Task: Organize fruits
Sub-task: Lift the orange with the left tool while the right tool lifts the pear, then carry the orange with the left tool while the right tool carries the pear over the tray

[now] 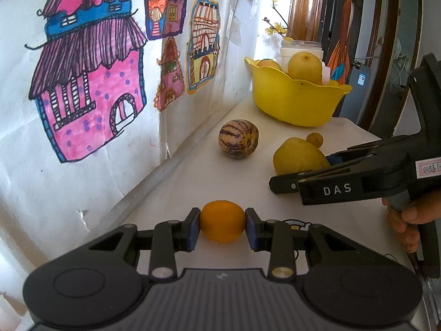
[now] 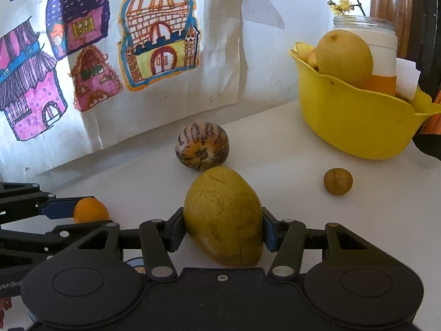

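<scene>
Left gripper (image 1: 222, 225): fingers clamped on small round orange fruit (image 1: 222, 225), low over white counter (image 1: 193, 176).
Right gripper (image 2: 223, 227): fingers pressing speckled yellow-green mango (image 2: 223, 215); tapered skin may slip out.
Yellow plastic basket (image 2: 355, 121) well apart; carry risks dropping.

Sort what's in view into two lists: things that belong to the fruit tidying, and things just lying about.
Belongs to the job:
- small orange, in the left claw
- mango, between the right claw pads
- striped melon
- small brown fruit
- yellow bowl, already holding a pear

Just lying about:
- white jar
- house drawings
</scene>
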{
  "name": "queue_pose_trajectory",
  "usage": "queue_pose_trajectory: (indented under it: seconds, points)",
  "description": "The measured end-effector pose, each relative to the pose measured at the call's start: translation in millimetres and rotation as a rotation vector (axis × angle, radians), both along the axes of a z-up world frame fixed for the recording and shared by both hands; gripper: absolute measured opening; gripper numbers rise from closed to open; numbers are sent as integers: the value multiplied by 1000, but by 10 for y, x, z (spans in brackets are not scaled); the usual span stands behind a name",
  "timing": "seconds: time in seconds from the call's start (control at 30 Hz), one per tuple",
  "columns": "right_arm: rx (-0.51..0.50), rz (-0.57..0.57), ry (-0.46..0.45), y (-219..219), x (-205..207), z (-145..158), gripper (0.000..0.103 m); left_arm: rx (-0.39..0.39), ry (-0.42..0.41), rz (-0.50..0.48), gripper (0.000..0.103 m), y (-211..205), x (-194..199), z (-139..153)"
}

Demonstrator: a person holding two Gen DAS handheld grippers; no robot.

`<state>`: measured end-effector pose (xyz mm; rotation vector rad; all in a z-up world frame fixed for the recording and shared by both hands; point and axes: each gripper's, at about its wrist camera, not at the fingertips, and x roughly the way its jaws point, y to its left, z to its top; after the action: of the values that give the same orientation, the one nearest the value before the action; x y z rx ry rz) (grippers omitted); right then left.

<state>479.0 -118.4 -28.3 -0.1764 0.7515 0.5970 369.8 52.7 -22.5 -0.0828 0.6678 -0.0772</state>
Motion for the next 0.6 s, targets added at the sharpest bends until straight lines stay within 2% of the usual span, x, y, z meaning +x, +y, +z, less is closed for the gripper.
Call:
queue_pose_trajectory:
  seconds: [0.27,0.6]
  points:
    - [50,31,-5,-107,-225,101,56,-31,-1,27,37,50,-57,77]
    - [110,43,-55,-311,-592,482,56,-41,-41,36,37,-27,-314,340]
